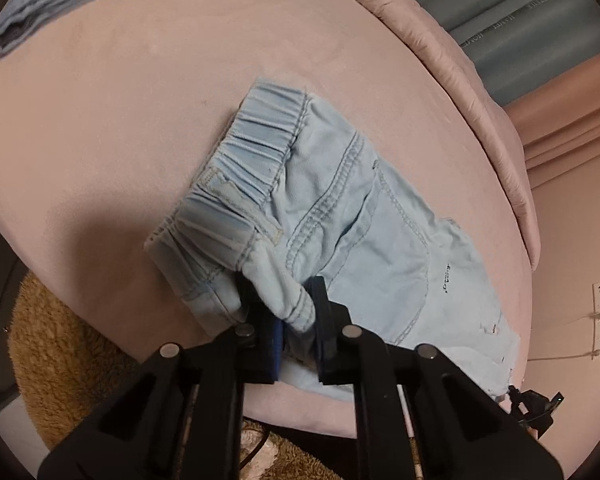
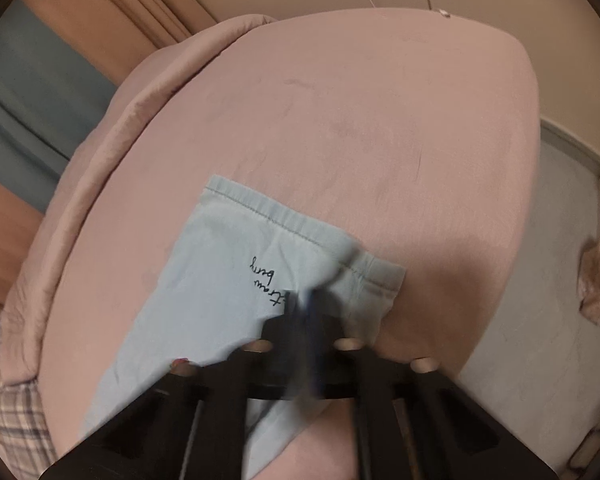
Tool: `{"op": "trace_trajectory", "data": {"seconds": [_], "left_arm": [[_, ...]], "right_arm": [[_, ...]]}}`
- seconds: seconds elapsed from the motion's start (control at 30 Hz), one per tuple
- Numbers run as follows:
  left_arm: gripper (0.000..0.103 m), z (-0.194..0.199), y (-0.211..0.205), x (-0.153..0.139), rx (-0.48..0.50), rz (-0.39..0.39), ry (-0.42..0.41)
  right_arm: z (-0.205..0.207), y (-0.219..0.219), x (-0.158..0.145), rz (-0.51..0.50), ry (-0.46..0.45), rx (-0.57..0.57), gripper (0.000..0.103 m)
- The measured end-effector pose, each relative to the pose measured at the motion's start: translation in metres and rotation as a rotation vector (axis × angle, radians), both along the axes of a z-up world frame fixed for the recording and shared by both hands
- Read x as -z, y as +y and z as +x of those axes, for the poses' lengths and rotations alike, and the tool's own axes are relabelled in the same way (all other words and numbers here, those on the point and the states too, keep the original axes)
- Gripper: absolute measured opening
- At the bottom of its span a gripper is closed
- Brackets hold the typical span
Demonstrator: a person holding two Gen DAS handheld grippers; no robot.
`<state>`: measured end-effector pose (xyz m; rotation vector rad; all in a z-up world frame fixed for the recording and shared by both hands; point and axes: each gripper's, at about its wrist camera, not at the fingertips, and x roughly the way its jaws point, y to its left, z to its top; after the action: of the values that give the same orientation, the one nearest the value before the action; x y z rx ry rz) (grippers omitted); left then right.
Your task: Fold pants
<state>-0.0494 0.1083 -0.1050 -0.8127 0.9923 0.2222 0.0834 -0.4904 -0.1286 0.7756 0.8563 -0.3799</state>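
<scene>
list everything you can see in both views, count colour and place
pants: one, light blue denim, on the bed, pinched at both ends
bed: one, pink, round, under the pants
folded cloth: one, grey-blue, far edge of the bed
rug: one, tan and fluffy, on the floor beside the bed
curtains: pink and teal, behind the bed
left tongs: black with blue pads, shut on a bunch of fabric below the waistband
right tongs: black, blurred, shut on the pants near the hem

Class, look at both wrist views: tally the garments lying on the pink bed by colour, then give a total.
Light blue denim pants: 1
Grey-blue folded garment: 1
Total: 2
</scene>
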Motion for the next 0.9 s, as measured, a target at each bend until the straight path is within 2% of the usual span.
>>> {"op": "trace_trajectory", "data": {"seconds": [0.17,0.27,0.3,0.37,0.47,0.67,0.73,0.77,0.8,0.83,0.87,0.9], "left_arm": [[0.010,-0.007,0.005,-0.017,0.016,0.018,-0.004],[0.010,-0.011,0.007,-0.011,0.025,0.056,0.029],[0.010,-0.012,0.006,-0.006,0.028,0.055,0.042],[0.010,-0.012,0.006,0.006,0.029,0.042,0.077],[0.011,-0.013,0.008,0.011,0.034,0.045,0.082],[0.015,-0.006,0.010,0.003,0.081,0.059,0.092],[0.020,-0.004,0.013,-0.005,0.094,0.061,0.085],[0.030,-0.005,0.015,-0.011,0.091,0.078,0.074],[0.045,-0.007,0.016,-0.016,0.084,0.094,0.063],[0.053,-0.007,0.019,-0.023,0.076,0.112,0.047],[0.066,-0.007,0.021,-0.027,0.072,0.128,0.026],[0.070,-0.005,0.025,-0.033,0.071,0.148,-0.004]], "right_arm": [[-0.021,0.001,-0.020,-0.027,-0.063,-0.011,0.003],[-0.033,-0.001,-0.025,-0.028,-0.081,-0.013,0.003],[-0.026,-0.001,-0.024,-0.032,-0.077,-0.013,0.003],[-0.021,-0.003,-0.015,-0.025,-0.050,-0.015,0.003],[-0.012,-0.004,0.005,-0.027,0.012,-0.013,0.003],[-0.001,-0.002,0.017,-0.057,0.092,-0.031,0.003],[0.003,0.002,0.009,-0.090,0.105,-0.038,0.004],[0.008,0.007,0.003,-0.119,0.108,-0.047,0.009],[0.010,0.011,-0.003,-0.143,0.110,-0.058,0.018],[0.014,0.019,-0.012,-0.170,0.100,-0.079,0.024],[0.017,0.026,-0.018,-0.186,0.085,-0.100,0.034],[0.021,0.035,-0.026,-0.205,0.067,-0.123,0.039]]}}
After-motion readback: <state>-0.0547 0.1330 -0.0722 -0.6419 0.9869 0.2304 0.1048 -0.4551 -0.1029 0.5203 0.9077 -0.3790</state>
